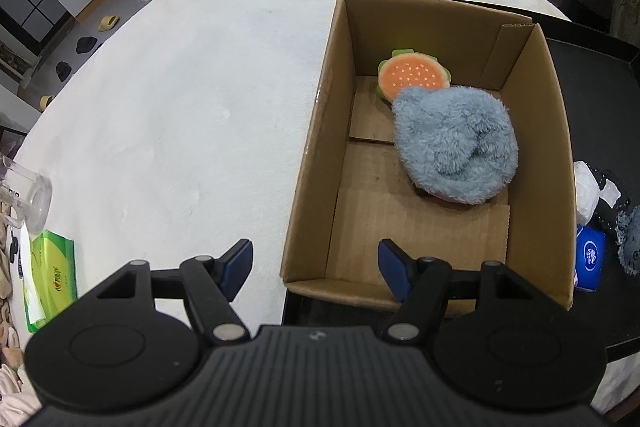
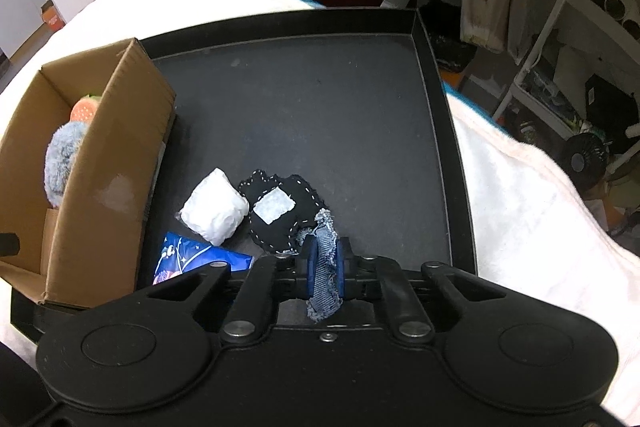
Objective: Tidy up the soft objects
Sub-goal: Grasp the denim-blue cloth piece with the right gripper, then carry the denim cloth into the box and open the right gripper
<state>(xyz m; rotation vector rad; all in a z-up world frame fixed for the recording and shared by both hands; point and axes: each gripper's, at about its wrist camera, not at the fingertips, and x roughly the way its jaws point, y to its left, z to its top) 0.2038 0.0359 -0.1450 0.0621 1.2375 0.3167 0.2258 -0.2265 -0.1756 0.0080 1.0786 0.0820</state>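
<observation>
Now frayed blue denim strip (image 2: 325, 267), pinched in right tool (image 2: 324, 269), hanging limp.

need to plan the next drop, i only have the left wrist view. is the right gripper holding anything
Observer: Yes, the right gripper is shut on a frayed denim piece, clamped between its fingers.
Operator: what else is still on the black tray
Observer: A white wad, a black stitched patch and a blue packet lie near the box.
Operator: is the far part of the tray free
Observer: The right wrist view shows the tray bare beyond those things.
</observation>
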